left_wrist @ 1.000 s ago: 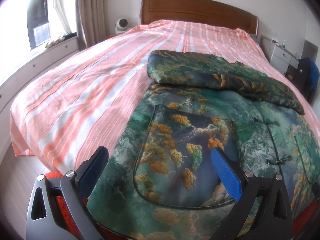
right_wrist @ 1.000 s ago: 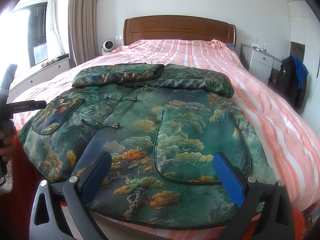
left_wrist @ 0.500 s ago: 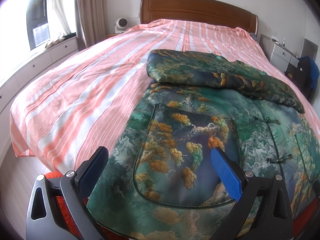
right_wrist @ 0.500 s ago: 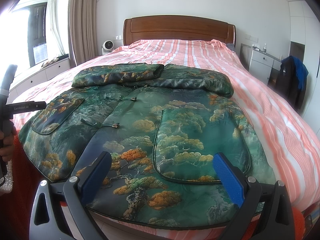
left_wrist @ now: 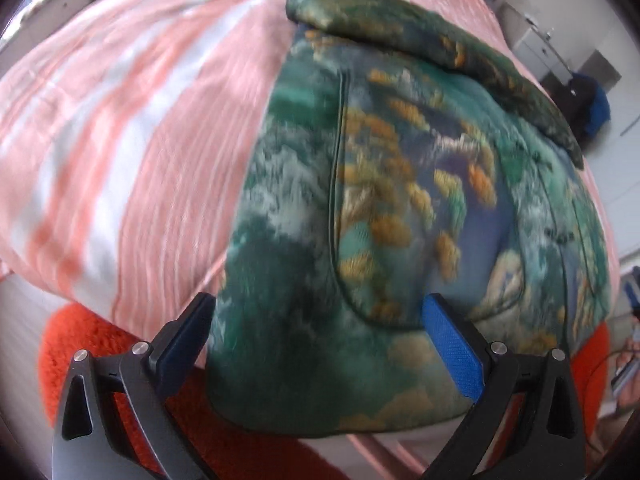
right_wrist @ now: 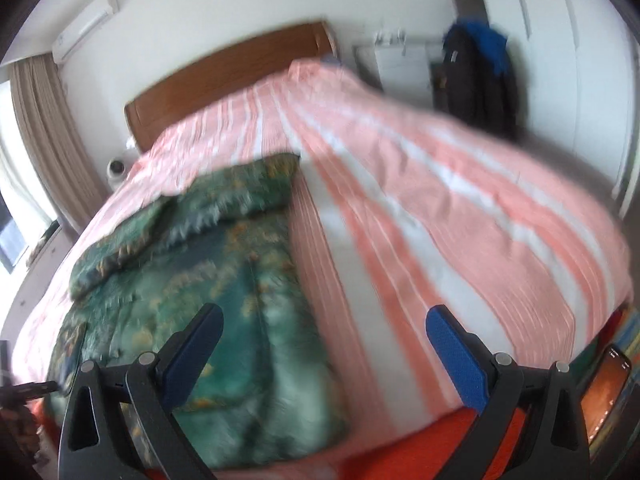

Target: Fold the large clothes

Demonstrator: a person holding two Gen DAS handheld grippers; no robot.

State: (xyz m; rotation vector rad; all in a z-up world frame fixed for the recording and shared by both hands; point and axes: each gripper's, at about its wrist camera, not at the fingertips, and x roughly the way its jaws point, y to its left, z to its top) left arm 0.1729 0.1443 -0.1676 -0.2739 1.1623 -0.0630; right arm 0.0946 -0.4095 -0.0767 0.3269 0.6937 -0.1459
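A large green padded jacket [left_wrist: 400, 208] with a gold tree print lies flat on the pink striped bed [left_wrist: 132, 128], its sleeves folded across the top. My left gripper [left_wrist: 320, 344] is open, its blue fingers straddling the jacket's near left hem corner. In the right wrist view the jacket [right_wrist: 224, 280] lies at the left, blurred. My right gripper [right_wrist: 320, 348] is open and hovers over the jacket's right edge and the bare bedspread [right_wrist: 440, 220], holding nothing.
An orange rug [left_wrist: 104, 344] lies at the foot of the bed. A wooden headboard [right_wrist: 224, 84] stands at the far end. Dark and blue clothes [right_wrist: 480, 76] hang by the right wall. A phone [right_wrist: 608, 384] lies at the lower right. The other gripper's handle [right_wrist: 28, 388] shows at the left edge.
Both grippers have swung quickly: the left has dropped close to the jacket's near left corner, the right has turned rightward toward the jacket's right edge. Both views are now blurred.
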